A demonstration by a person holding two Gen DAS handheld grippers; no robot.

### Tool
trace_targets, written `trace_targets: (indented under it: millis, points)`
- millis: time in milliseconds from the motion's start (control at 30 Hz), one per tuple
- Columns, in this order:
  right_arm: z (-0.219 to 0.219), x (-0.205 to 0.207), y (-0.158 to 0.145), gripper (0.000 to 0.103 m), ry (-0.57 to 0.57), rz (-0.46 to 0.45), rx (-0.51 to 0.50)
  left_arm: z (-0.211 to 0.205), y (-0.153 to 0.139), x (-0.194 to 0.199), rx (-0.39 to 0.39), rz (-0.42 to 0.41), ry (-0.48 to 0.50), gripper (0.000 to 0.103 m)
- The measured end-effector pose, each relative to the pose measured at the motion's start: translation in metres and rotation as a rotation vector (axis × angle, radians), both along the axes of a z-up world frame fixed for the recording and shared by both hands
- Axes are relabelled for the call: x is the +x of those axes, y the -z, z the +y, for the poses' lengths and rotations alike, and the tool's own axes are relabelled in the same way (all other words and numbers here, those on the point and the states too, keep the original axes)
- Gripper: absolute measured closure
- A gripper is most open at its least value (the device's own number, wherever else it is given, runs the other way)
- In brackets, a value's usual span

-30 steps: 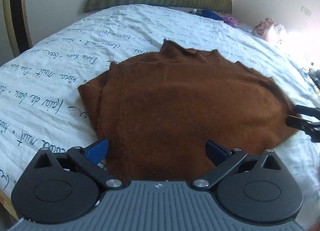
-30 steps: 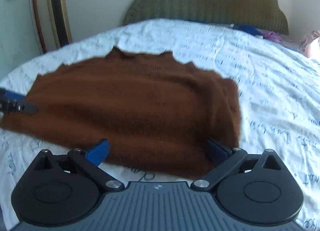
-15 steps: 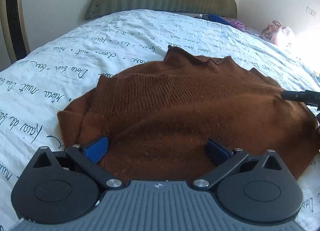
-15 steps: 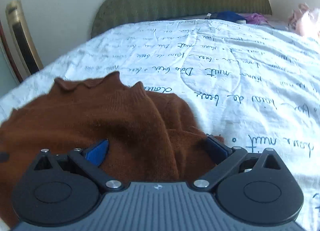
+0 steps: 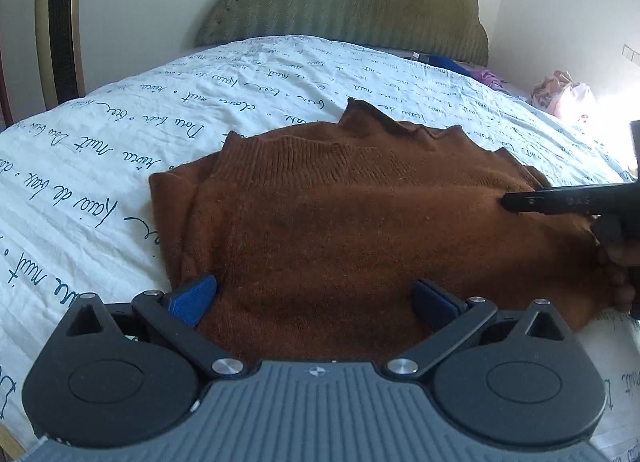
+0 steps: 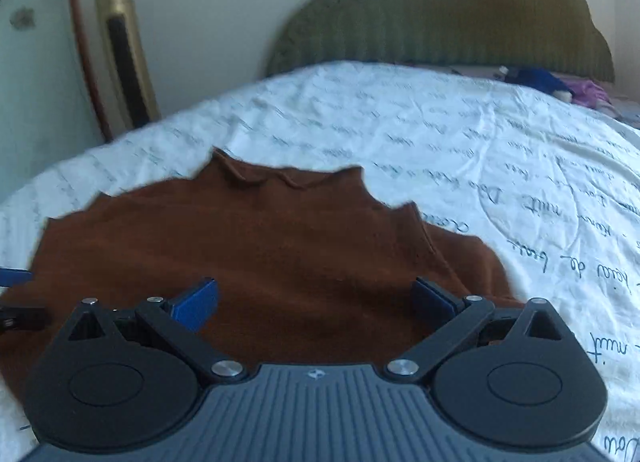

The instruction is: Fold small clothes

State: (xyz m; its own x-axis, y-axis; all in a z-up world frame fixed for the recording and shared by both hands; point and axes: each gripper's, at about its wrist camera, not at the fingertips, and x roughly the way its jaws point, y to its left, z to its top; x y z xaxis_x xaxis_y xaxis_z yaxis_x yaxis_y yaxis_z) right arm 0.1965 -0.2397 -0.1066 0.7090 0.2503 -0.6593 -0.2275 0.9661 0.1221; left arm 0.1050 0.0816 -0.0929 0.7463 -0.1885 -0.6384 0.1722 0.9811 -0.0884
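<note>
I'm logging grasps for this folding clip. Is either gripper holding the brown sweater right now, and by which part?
Nothing is held. The left gripper and right gripper are both open over the brown sweater, fingers spread wide with no fabric pinched.

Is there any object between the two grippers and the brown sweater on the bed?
Nothing visible. The left gripper and the right gripper both hang open directly over the brown sweater, with only knit fabric between their fingers. The bedsheet around it carries nothing nearby.
</note>
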Motion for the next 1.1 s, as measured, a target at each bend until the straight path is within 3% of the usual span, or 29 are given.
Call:
trace_targets:
  millis: [67,200,300,400,667,867,967,1100]
  points:
    - [-0.010,0.004,0.004,0.000,0.049,-0.030,0.053,0.001,0.002,-0.003,-0.006,-0.010,-0.006,0.000]
    - [-0.002,-0.018,0.006,0.000,0.103,-0.102,-0.044,-0.002,0.007,-0.008,0.014,-0.046,-0.015,0.000]
    - [-0.002,-0.048,0.000,0.000,0.110,-0.151,-0.033,-0.003,0.007,-0.009,0.018,-0.053,-0.022,0.000]
    - [0.005,-0.076,0.003,0.000,0.049,-0.138,-0.078,-0.002,0.007,-0.008,0.017,-0.058,-0.020,0.000]
    - [-0.011,-0.125,0.005,0.000,0.139,-0.112,-0.066,-0.004,0.008,-0.008,0.027,-0.061,-0.016,0.000]
    - [-0.028,-0.130,0.012,0.000,0.184,-0.027,-0.013,-0.003,0.007,-0.009,0.024,-0.064,-0.012,0.000]
    - [-0.028,-0.140,0.007,0.000,0.193,-0.108,0.019,-0.004,0.005,-0.015,0.029,-0.071,-0.006,0.000]
    - [-0.025,-0.156,0.003,0.000,0.067,-0.207,0.059,-0.004,0.004,-0.026,0.057,-0.078,0.011,0.000]
